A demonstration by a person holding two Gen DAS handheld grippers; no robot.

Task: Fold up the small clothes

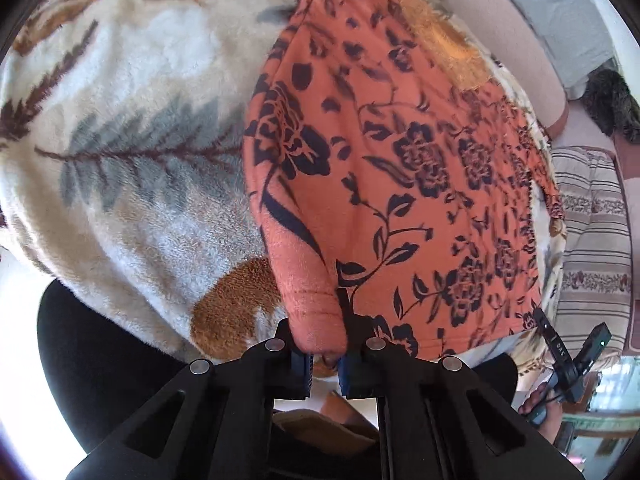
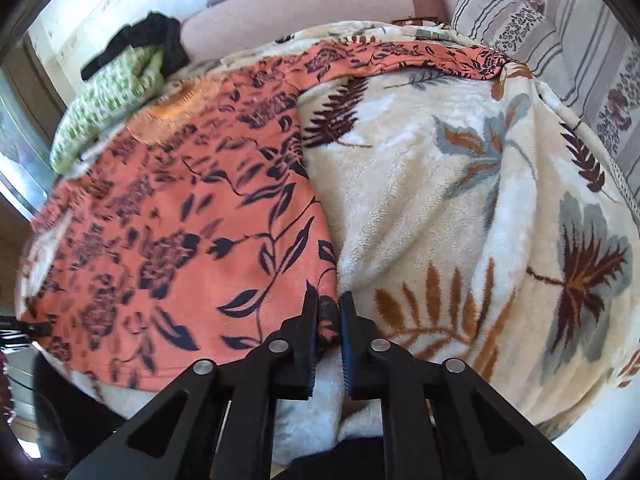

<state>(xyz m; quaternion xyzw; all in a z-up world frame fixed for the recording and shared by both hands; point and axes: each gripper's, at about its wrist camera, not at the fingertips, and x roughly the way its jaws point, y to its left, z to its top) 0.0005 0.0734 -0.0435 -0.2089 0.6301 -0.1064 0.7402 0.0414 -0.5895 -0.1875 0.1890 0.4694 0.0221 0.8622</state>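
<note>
The orange floral garment (image 1: 400, 184) is spread on a leaf-print fleece blanket (image 1: 132, 128). Its rolled hem corner is pinched by the left tool (image 1: 325, 354), the opposite corner by the right tool (image 2: 329, 312). The plush blanket may be caught too, or the thick hem may be let slip.

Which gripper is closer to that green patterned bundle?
Left, likely. The right gripper pinches the orange garment at the hem corner far from the green bundle; the left gripper holds the other corner.
</note>
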